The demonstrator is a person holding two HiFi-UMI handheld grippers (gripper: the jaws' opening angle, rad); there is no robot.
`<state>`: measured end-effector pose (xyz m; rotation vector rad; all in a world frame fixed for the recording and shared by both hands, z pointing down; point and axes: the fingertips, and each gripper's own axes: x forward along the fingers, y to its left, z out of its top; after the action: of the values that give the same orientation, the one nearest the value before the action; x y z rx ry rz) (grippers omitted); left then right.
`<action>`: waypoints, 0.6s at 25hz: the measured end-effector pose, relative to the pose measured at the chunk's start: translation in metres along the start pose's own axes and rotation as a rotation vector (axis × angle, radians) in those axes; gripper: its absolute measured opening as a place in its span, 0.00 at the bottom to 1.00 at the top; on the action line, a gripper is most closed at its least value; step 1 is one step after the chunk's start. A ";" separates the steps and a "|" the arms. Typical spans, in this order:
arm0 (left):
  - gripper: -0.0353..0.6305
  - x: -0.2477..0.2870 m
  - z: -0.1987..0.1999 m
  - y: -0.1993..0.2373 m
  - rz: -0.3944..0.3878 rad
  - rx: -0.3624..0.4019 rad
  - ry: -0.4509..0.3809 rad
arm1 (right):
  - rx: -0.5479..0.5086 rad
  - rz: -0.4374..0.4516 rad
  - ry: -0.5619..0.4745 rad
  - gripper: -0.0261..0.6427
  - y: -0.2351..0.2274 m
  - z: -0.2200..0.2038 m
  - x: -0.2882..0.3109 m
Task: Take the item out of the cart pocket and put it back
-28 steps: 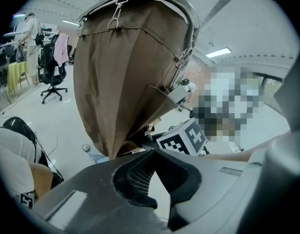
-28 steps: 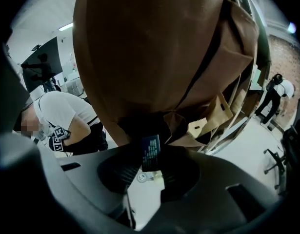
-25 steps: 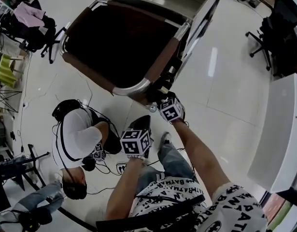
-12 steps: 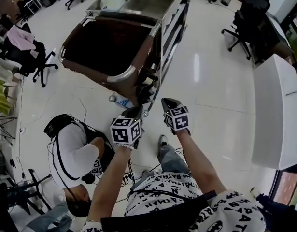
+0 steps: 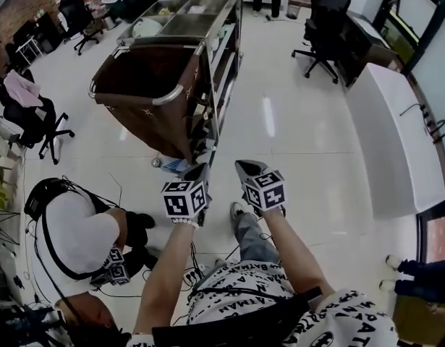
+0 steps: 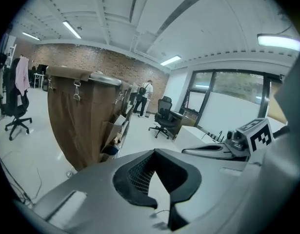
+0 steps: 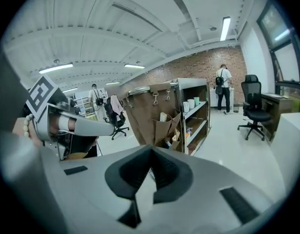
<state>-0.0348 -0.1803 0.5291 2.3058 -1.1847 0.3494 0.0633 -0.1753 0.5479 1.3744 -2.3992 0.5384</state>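
The cart (image 5: pixel 169 97) carries a brown bag (image 6: pixel 74 126) and metal shelves, with fabric pockets (image 7: pixel 165 126) on its side; a pale item (image 7: pixel 163 117) sticks out of one pocket. Both grippers hang in the air in front of me, well short of the cart. My left gripper (image 5: pixel 199 170) is shut, its pads meeting at the tip (image 6: pixel 153 151) with nothing between them. My right gripper (image 5: pixel 244 168) has just been closing and is shut and empty (image 7: pixel 150 147). Each gripper shows at the edge of the other's view.
A person in a white shirt (image 5: pixel 74 237) crouches on the floor at my lower left, with cables around. A blue object (image 5: pixel 175 165) lies by the cart's wheel. Office chairs (image 5: pixel 327 13) stand behind, a white counter (image 5: pixel 385 132) at the right.
Both grippers have drawn back from the cart's lower side and risen. The head view has tilted up, so the cart sits farther off.
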 end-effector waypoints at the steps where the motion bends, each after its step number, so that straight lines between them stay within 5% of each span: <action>1: 0.05 -0.008 -0.006 -0.008 -0.009 -0.001 0.000 | 0.005 -0.011 -0.003 0.05 0.005 -0.003 -0.015; 8: 0.05 -0.052 -0.043 -0.061 -0.038 -0.031 -0.008 | 0.034 -0.056 0.024 0.05 0.024 -0.030 -0.094; 15: 0.05 -0.056 -0.053 -0.080 -0.019 -0.052 -0.010 | 0.029 -0.028 0.031 0.05 0.027 -0.033 -0.111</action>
<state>-0.0021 -0.0741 0.5217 2.2752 -1.1625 0.2974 0.0963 -0.0642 0.5223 1.3996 -2.3532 0.5847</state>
